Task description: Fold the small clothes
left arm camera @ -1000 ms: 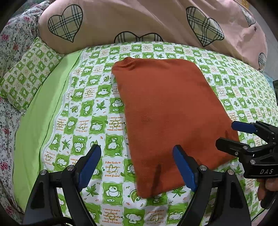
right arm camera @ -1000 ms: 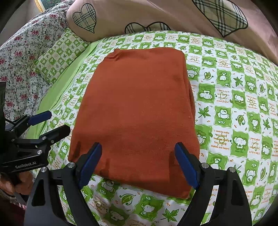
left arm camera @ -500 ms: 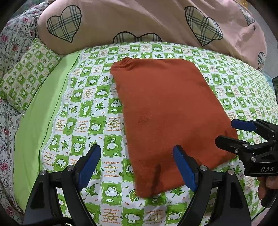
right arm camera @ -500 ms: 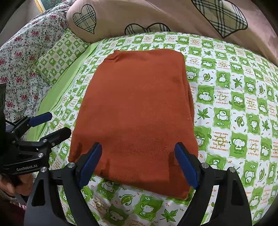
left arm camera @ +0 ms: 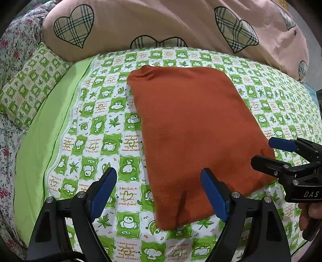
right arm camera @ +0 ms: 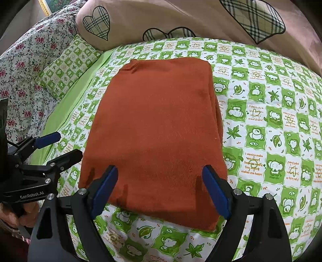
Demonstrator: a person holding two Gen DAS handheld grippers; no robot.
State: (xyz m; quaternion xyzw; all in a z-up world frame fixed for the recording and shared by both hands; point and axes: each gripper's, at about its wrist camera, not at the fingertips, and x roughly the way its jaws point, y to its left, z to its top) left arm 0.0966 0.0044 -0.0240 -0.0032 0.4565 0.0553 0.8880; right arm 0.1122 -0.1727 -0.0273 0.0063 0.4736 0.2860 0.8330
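Left wrist, tongs (left arm camera: 159, 195) spread, sweater (left arm camera: 193, 139) hem between

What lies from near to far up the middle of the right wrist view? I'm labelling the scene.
right gripper → orange sweater → green checked sheet → pink heart-print duvet

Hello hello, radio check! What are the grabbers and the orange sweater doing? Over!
Left gripper open, empty. Right gripper open, empty, over near hem. Orange sweater folded flat on green checked sheet. Nothing in the way.
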